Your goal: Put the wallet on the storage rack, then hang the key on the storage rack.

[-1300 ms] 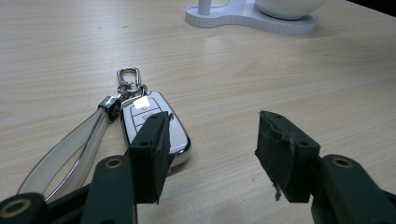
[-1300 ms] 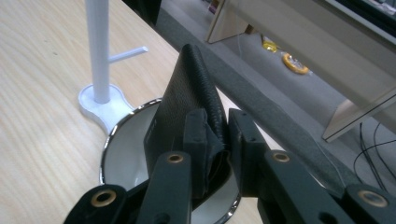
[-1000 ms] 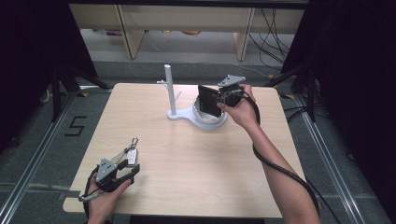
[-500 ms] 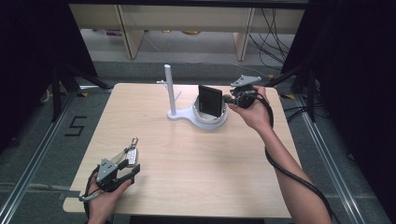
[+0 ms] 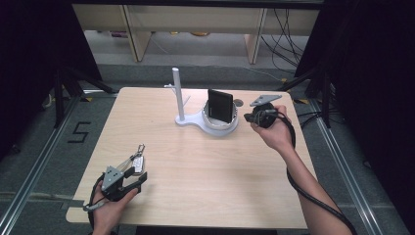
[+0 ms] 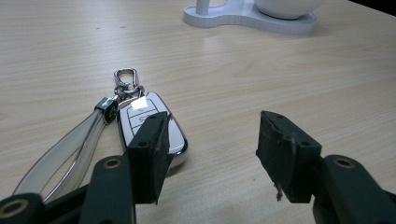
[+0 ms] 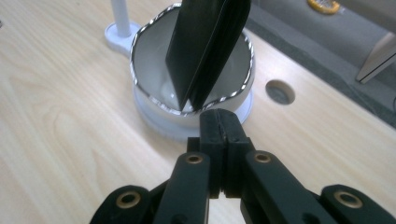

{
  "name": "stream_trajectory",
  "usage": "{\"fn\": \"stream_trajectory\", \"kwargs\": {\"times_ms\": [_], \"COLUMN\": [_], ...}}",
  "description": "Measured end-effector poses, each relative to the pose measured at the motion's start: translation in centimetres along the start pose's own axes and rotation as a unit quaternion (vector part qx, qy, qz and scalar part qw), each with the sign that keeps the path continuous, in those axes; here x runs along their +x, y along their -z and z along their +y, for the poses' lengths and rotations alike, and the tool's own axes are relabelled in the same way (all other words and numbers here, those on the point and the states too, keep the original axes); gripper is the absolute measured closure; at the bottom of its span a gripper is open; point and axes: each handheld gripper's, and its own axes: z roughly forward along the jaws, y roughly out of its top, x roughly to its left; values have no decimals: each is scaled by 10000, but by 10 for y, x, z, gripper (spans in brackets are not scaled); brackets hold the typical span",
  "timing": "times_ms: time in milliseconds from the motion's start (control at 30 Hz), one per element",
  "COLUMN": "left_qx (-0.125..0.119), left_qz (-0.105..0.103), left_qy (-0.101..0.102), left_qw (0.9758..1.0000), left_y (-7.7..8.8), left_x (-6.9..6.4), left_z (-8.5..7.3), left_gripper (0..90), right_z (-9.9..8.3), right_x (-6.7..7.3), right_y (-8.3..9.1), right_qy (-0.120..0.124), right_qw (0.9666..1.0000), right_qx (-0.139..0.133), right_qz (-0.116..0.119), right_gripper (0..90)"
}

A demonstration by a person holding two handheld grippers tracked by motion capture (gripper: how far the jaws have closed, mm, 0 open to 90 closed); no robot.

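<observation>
Wallet (image 5: 219,105) already upright in bowl (image 5: 221,122) — right gripper (image 7: 219,122) closed, empty, just beside it. Key fob (image 6: 148,125) left on worktop (image 5: 205,181) — left gripper (image 6: 212,149) wide, unfilled.

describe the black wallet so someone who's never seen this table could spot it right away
On the far half of the wooden table stands a white stand with a thin upright post. Its round white bowl holds the black wallet, set on edge and sticking up above the rim: the one dark, flat, upright thing there.
</observation>
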Motion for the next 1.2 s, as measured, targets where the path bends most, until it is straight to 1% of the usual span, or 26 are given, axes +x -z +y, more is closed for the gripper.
{"fn": "stream_trajectory", "kwargs": {"times_ms": [33,133,200,233,267,333,400,500,600,633,667,700,733,767,800,833,867,900,933,1000,1033,1067,1100,1133,1167,1200], "left_qx": [-13,-26,-12,-8,-18,-35,-21,-35,-73,-77,-64,-67,-73,-76,-81,-88,-105,-98,-88,-115,-111,-94,-116,-110,-111,-100], "left_qz": [-4,13,42,49,59,47,49,49,42,27,71,72,75,78,78,78,77,78,82,76,80,84,79,96,101,109], "left_qy": [-3,26,25,32,66,81,103,118,133,133,142,150,155,154,153,150,151,149,152,163,171,169,180,186,192,182], "left_qw": [10000,10000,10000,10000,10000,9999,9999,9999,9999,9999,9999,9998,9998,9998,9998,9998,9998,9998,9998,9998,9998,9998,9997,9997,9997,9997], "left_y": [0,0,1,1,0,-1,-1,-1,-1,-1,0,0,0,0,0,0,0,0,0,0,0,0,0,0,0,-1], "left_x": [1,2,2,3,3,4,3,4,4,4,4,4,4,4,4,4,4,4,4,4,4,4,5,6,6,6], "left_z": [0,1,2,3,3,3,4,5,6,6,7,7,7,7,7,7,8,8,8,8,8,8,8,8,8,9], "left_gripper": [430,424,419,417,413,403,398,393,391,390,390,389,389,388,385,380,373,366,362,356,356,355,355,355,354,353], "right_z": [-4,-14,-21,-24,-28,-34,-42,-53,-64,-68,-72,-73,-76,-79,-80,-82,-83,-86,-87,-91,-93,-96,-98,-100,-103,-104], "right_x": [0,4,5,6,7,8,8,11,13,14,15,16,17,17,17,19,19,20,19,19,20,19,20,21,20,21], "right_y": [0,4,5,5,4,7,7,9,11,11,11,14,15,15,17,16,18,16,19,18,18,17,15,16,14,14], "right_qy": [17,-220,-219,-277,-300,-393,-460,-644,-681,-675,-708,-738,-792,-743,-763,-812,-869,-846,-894,-928,-1011,-967,-1058,-1132,-1083,-1191], "right_qw": [10000,9995,9993,9990,9991,9976,9973,9953,9947,9953,9954,9940,9940,9948,9938,9939,9924,9933,9918,9914,9900,9901,9890,9879,9889,9867], "right_qx": [0,150,227,269,218,470,490,632,697,624,561,732,687,643,747,704,830,744,872,882,933,969,971,1014,972,1057], "right_qz": [37,154,217,230,223,319,309,344,338,309,313,329,312,262,309,262,269,247,274,281,307,295,349,319,289,313], "right_gripper": [900,888,861,849,834,806,777,738,721,715,708,700,691,679,670,661,651,642,635,619,600,585,581,578,571,566]}}
